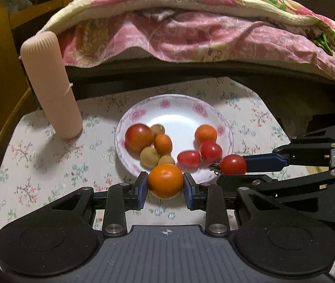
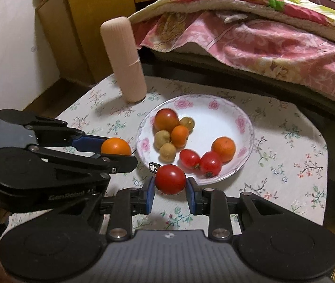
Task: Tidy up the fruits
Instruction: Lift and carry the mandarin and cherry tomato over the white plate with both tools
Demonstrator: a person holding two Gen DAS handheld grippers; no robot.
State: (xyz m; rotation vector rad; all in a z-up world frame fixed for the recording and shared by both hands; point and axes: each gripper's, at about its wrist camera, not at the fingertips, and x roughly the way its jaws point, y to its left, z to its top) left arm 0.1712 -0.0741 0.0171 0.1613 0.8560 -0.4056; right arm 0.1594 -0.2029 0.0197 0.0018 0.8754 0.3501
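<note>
The bed (image 1: pixel 191 30) fills twelve o'clock behind the bench (image 1: pixel 49 165), whose flowered cloth carries a ribbed pink cylinder (image 1: pixel 52 87) at ten o'clock and a plate (image 1: pixel 179 108) at centre. On the plate lie a big tomato (image 1: pixel 139 136), two small oranges, two small tomatoes and a few brownish fruits. The left gripper (image 1: pixel 165 185) has its jaws closed on an orange (image 1: pixel 165 180) at the plate's six o'clock edge, seemingly lifted clear. The right gripper (image 2: pixel 170 186) pinches a tomato (image 2: pixel 170 182) likewise. Both fruits are light and round; the tomato is thin-skinned and soft, so I'd hold across the widest middle, gently.
</note>
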